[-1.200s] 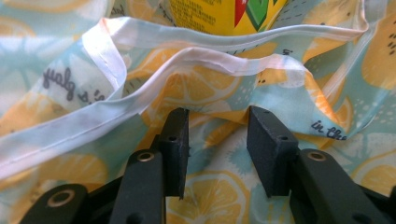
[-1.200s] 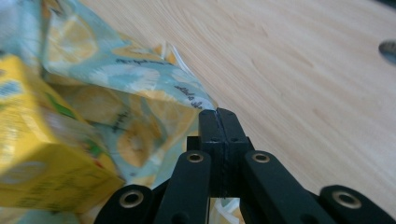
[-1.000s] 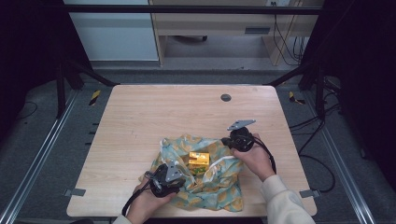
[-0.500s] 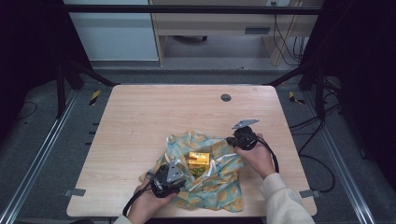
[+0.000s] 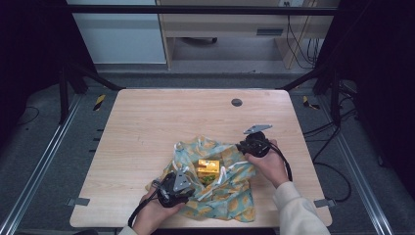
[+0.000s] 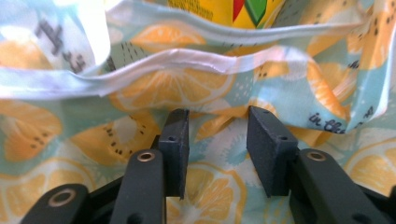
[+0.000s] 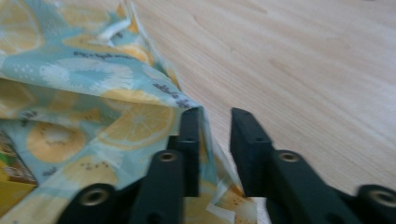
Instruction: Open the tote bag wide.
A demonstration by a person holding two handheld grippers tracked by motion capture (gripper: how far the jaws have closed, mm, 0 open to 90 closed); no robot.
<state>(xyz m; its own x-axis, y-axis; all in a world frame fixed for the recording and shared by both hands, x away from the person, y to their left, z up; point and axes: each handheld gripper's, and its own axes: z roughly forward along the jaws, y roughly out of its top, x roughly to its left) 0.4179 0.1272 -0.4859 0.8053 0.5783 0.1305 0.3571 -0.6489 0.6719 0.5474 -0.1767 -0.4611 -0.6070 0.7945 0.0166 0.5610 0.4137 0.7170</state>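
While the fruit-print cloth bag (image 5: 215,183) lies slumped at the tabletop's (image 5: 161,122) six o'clock edge with a yellow box (image 5: 208,167) in its mouth, the right gripper (image 7: 215,116) has just been opening its jaws, the bag's hem loose between them. Regrip deeper on that hem. The left gripper (image 6: 217,121) has jaws apart around a fold, pads not pressing. A dark round plug (image 5: 237,102) sits toward twelve o'clock, well apart.

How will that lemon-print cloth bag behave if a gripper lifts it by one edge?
Probably floppy: the bag lies crumpled in soft folds on the table. Its thin hem sags and ripples, so it likely drapes. The yellow box inside may shift or slide out of the open mouth.
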